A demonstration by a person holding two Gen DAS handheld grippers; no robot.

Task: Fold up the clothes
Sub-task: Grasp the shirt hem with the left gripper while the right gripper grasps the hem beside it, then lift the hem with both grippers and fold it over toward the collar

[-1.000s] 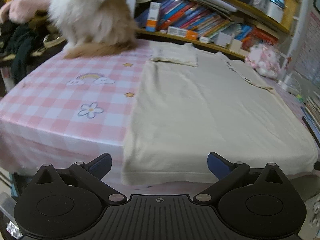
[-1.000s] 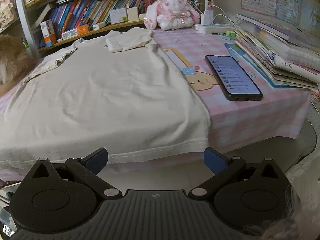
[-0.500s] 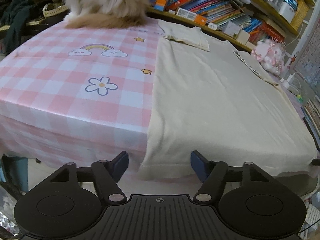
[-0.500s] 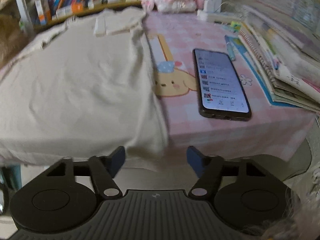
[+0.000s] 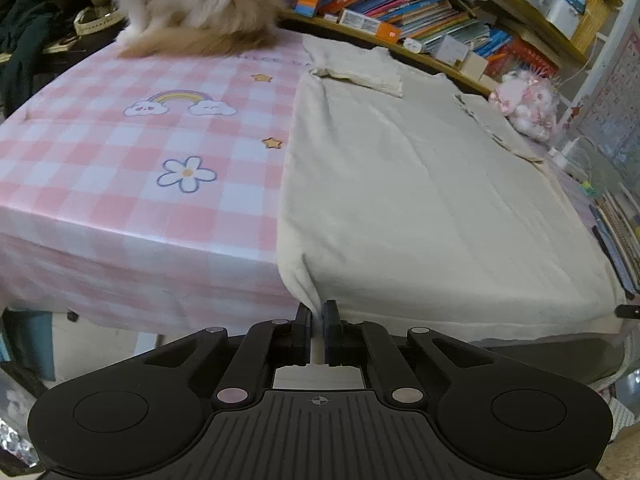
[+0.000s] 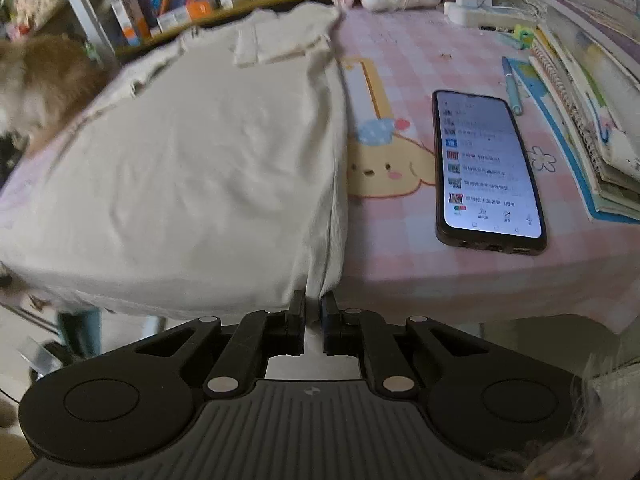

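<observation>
Cream garment [image 5: 420, 200] lies flat on the pink checked surface [image 5: 120, 184]. Left gripper [image 5: 318, 320] fingers clamp its near left hem corner; right gripper [image 6: 313, 312] fingers clamp the near right corner beside the phone [image 6: 486, 168]

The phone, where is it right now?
In the right wrist view, the phone lies screen-up on the pink checked tablecloth, right of the cream shirt, with a blue pen and stacked books beyond it.

Right gripper [image 6: 313, 312] fingers [image 6: 297, 320] pinching cream garment [image 6: 192, 168] hem corner, phone [image 6: 486, 168] beside on pink checked tablecloth [image 6: 420, 256]
</observation>
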